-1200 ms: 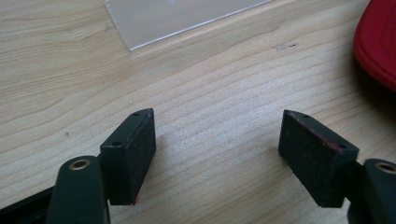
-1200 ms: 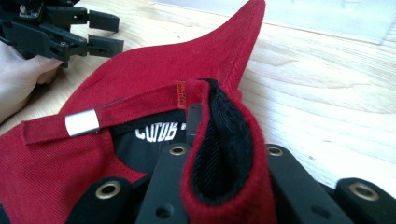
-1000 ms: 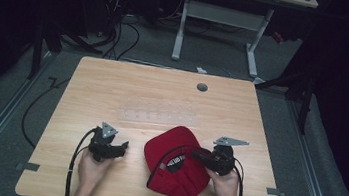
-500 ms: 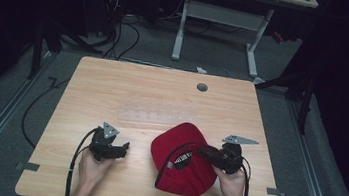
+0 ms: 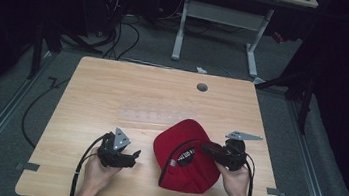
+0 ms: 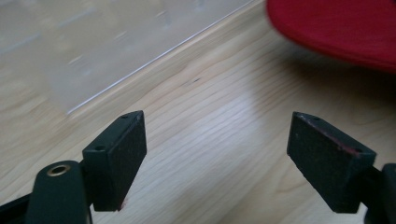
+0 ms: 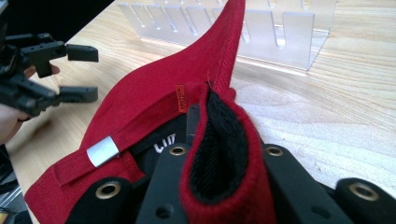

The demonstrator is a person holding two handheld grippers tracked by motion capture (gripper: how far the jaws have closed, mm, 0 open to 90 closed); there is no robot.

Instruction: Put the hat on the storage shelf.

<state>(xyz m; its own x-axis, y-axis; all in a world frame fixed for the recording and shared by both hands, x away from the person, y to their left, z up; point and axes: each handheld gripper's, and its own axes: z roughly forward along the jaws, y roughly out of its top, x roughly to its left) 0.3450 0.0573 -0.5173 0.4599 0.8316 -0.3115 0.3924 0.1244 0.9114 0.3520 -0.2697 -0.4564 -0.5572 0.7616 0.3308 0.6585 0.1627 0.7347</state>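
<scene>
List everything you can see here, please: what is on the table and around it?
Cap: one, red with a dark lining, on the near right part of the table, its edge pinched in the right gripper.
Clear plastic rack: one, see-through, with upright slots, mid-table just beyond the cap.
Table: one, light wood, with a small round grey plug near its far edge.
Second table: one, white legs, on the floor behind.
Cables: several, black, on the grey floor at the far left.
Left gripper: one, black, jaws open with nothing between them, left of the cap.
Right gripper: one, black, shut on the cap's edge.
Hands: two, at the near edge.
</scene>
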